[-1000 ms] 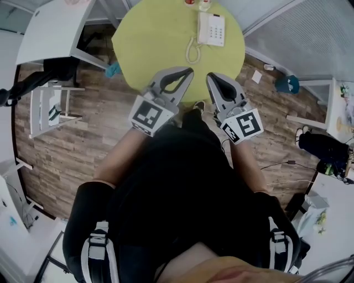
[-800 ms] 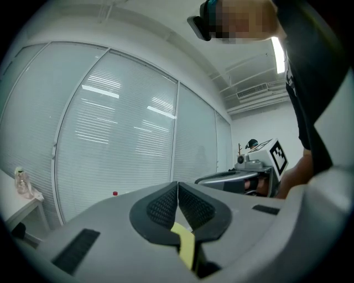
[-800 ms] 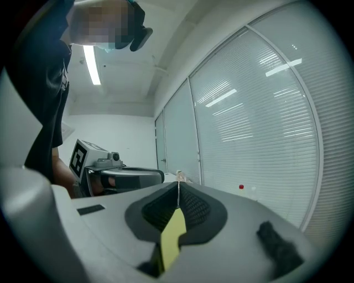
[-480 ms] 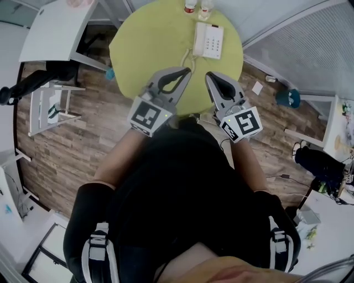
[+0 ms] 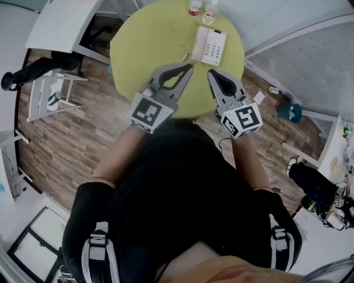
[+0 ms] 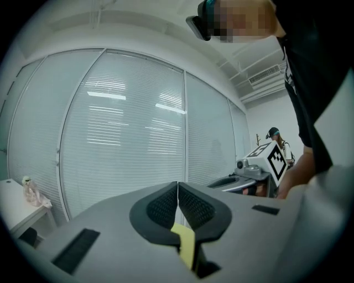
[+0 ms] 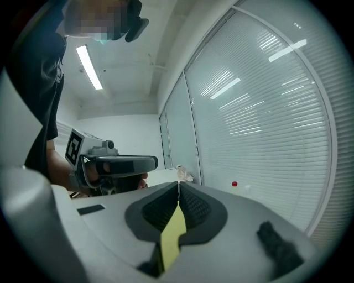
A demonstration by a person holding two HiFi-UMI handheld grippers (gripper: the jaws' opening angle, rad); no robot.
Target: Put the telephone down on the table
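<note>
Telephone first: the white push-button desk telephone (image 5: 210, 47) lies flat on the round yellow-green worktop (image 5: 149, 38), at about 1 o'clock on the top and close to the far rim. Its coiled white cord (image 5: 186, 55) trails off its 8 o'clock corner. Two small bottles (image 5: 209, 11) stand just beyond it at 12 o'clock. It rests on its own base and nothing touches it, so the task's goal looks met as things lie. Whether it has just been set down or is yet to be lifted cannot be told from this.

The grey left gripper (image 5: 187, 67) and the grey right gripper (image 5: 212, 74) are held side by side above the worktop's 6 o'clock rim. Both tips point toward 12 o'clock, at the telephone, and stay well short of it. This reads as a waiting posture: both tools are carried level and away from the telephone, where neither can knock it or snag the cord.

Each gripper's own view shows the two ribbed black pads pressed flat together along a single seam. Nothing is between them and nothing touches them. Both views look out at the slatted window blinds (image 6: 127, 143) rather than down at the worktop, so the jaws are aimed above the telephone and not at it. Any reach for it would first need the jaws parted and tipped downward.
</note>
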